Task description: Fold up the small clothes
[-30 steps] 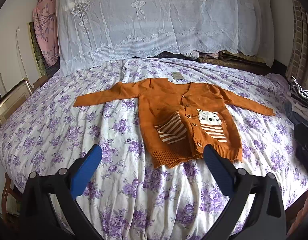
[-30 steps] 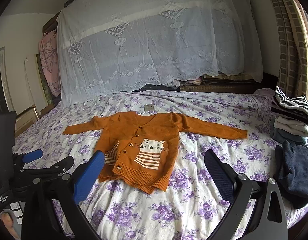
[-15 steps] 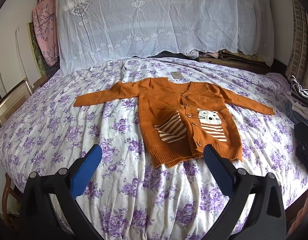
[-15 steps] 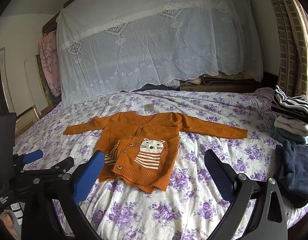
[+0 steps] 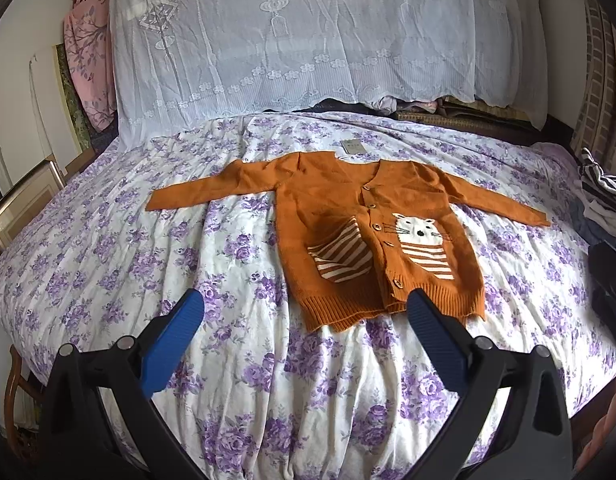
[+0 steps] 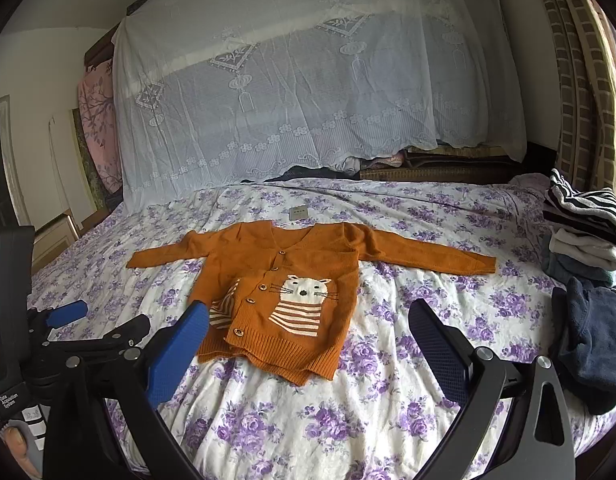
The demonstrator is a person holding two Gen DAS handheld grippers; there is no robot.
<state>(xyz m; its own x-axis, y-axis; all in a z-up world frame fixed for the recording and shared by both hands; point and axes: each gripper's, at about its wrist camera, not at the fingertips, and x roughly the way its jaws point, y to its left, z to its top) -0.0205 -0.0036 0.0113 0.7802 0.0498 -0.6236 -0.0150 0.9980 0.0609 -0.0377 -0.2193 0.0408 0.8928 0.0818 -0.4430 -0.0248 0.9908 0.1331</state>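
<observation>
Both cams sit low at the foot end of the bed with the purple-flowered white bedspread (image 5: 236, 360), looking up its length toward the white lace curtain (image 5: 308, 40). The left view tilts down more. The right one sits further right, catching the pile of folded clothes (image 6: 584, 236). Both share the rust-orange knit cardigan with a white cat (image 5: 372, 236) (image 6: 292, 280), mid-distance.
</observation>
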